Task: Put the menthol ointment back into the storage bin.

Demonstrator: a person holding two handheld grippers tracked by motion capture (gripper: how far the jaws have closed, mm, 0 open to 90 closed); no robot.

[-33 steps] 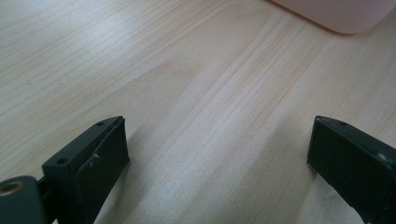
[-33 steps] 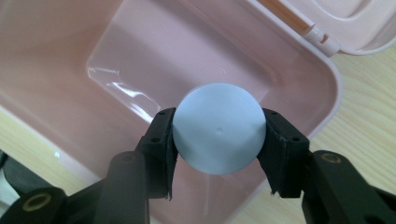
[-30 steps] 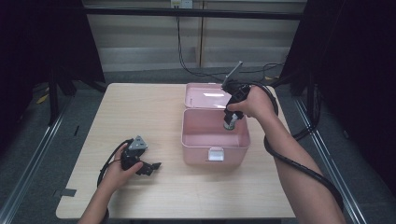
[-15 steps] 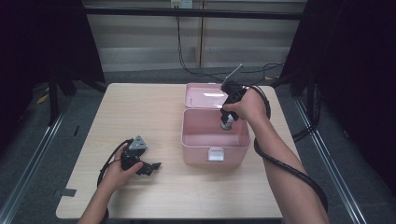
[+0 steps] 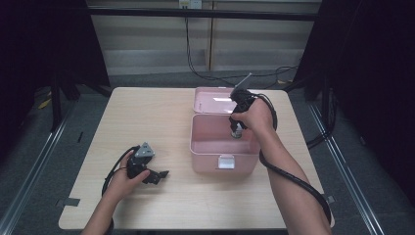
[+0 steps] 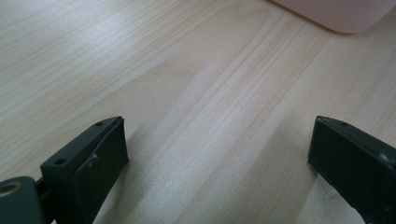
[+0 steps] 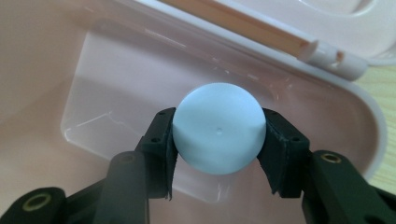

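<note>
- Here we see the bottle (image 7: 217, 134) standing upright, round end facing the camera, inside the pink box (image 5: 205, 147).
- Our right gripper (image 5: 237, 131) points straight down, clamped on it.
- Our left gripper (image 5: 157, 177) rests wide open on the table (image 5: 147, 117).

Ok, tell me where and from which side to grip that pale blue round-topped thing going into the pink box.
Grip the pale blue round thing across its widest part, straight from above, as the right gripper does now with a pad on each side. Its curved sides would slip off-centre, and the pink box walls block any sideways approach.
</note>
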